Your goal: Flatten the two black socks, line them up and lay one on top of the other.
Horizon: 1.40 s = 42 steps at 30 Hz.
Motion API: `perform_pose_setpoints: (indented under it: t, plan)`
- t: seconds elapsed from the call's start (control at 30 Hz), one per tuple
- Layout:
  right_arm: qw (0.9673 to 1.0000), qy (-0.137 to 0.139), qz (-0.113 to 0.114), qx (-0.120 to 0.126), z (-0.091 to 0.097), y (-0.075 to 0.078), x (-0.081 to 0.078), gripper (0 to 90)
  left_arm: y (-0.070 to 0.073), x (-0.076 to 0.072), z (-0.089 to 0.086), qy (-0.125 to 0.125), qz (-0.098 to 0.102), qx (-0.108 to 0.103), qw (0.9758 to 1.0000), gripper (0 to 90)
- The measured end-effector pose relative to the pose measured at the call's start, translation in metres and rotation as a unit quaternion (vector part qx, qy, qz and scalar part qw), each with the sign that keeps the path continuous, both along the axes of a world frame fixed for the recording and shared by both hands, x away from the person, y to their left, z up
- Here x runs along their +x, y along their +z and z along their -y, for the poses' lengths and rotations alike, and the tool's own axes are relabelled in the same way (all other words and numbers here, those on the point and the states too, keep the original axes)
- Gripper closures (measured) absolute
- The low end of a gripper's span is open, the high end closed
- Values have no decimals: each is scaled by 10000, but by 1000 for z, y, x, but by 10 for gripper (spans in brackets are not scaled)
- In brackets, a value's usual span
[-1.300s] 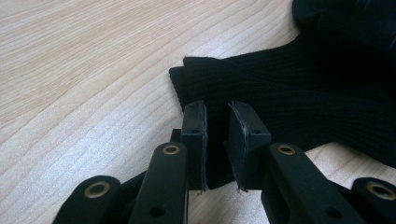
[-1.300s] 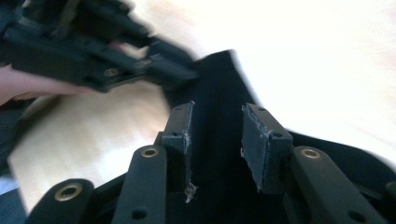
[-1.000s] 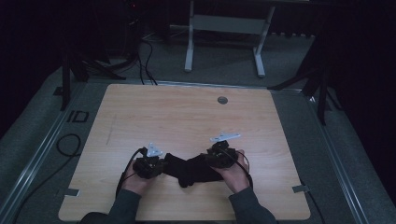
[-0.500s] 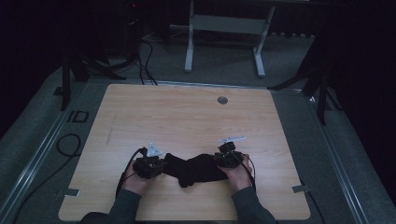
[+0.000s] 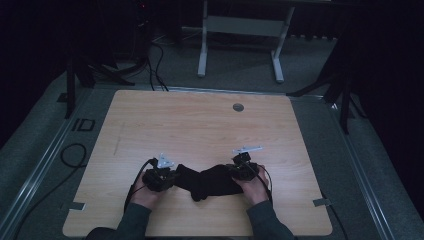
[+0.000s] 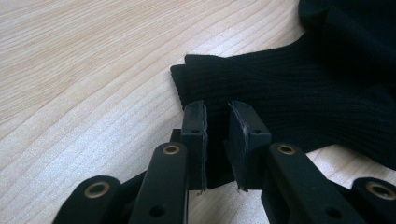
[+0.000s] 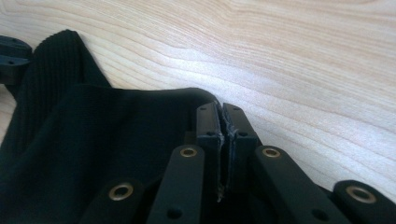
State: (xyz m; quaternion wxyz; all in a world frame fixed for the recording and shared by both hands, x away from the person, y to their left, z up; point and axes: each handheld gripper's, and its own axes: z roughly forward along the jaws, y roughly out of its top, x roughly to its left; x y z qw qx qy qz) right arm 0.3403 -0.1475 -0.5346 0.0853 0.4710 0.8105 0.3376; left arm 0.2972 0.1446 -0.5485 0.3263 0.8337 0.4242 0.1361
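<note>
A black ribbed knit garment [image 5: 207, 181], perhaps a sock or a sleeve, lies on the wooden tabletop [image 5: 200, 125] near the person's edge, its long axis running left to right between the two hands. The left tool [image 6: 217, 122] sits at the garment's left end, at the ribbed cuff; its jaws stand slightly apart with cloth between them, so whether they truly pinch it I cannot tell. The right tool [image 7: 223, 122] is clenched on the garment's right edge, the jaws pressed together with fabric caught in them. In the high view the left tool [image 5: 167, 176] and right tool [image 5: 239, 169] flank the cloth, each touching its own end. Any coming stretch or lift probably depends on the left grip being secure.
</note>
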Motion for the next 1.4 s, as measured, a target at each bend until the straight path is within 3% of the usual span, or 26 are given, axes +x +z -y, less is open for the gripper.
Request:
perform_pose_setpoints:
  t: [0.43,1.07,1.4]
  plan:
    - [9991,118,395,51,1,19,-20,862,0,1,-1,-7,-21,-11,10000,772]
    - [9979,96,602,210,18,35,-38,863,1,1,0,-9,-33,17,10000,772]
    - [9974,-134,680,185,37,42,-41,864,1,1,0,-22,-31,51,10000,772]
